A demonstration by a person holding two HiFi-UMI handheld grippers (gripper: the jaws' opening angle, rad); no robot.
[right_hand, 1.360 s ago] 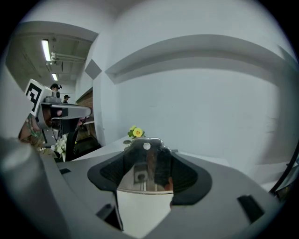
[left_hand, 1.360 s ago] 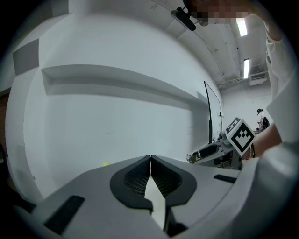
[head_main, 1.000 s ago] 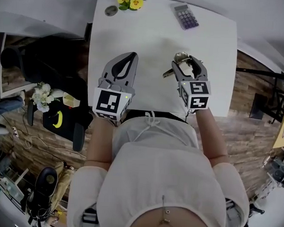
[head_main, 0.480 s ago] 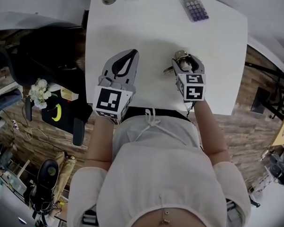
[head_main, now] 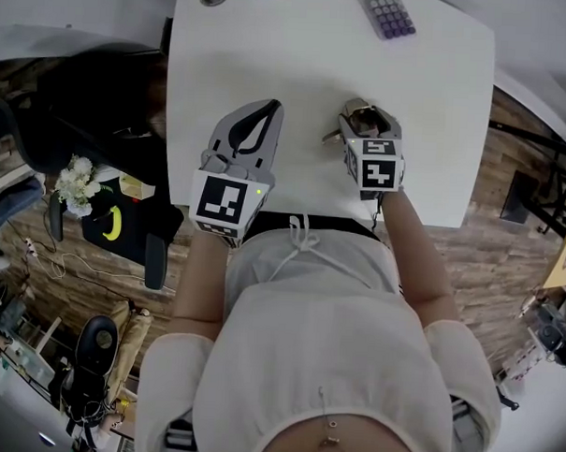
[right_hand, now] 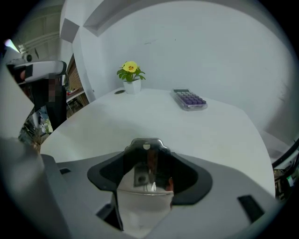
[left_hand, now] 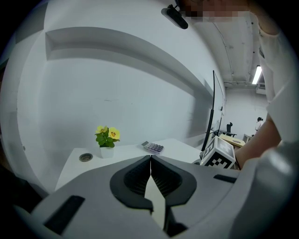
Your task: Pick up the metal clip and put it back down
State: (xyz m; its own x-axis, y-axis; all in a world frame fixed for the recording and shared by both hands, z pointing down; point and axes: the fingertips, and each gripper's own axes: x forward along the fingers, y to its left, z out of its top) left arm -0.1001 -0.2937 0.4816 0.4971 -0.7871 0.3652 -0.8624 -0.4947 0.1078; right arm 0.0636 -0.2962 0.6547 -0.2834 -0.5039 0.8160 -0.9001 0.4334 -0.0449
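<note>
My R gripper (right_hand: 148,169) clamps the metal clip (right_hand: 146,147); L gripper (left_hand: 150,163) closed, empty (idle). Slick steel, so I reckon it could slip w/ a crooked set-down on the table (head_main: 299,62).

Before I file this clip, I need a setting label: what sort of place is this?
Likely an office or lab workspace. A plain white table carries a calculator and a small potted flower, and it stands against a bare white wall.

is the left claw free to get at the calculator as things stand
Probably yes: the left claw is shut and empty, and only bare table lies between it and the calculator, though it would need opening first.
</note>
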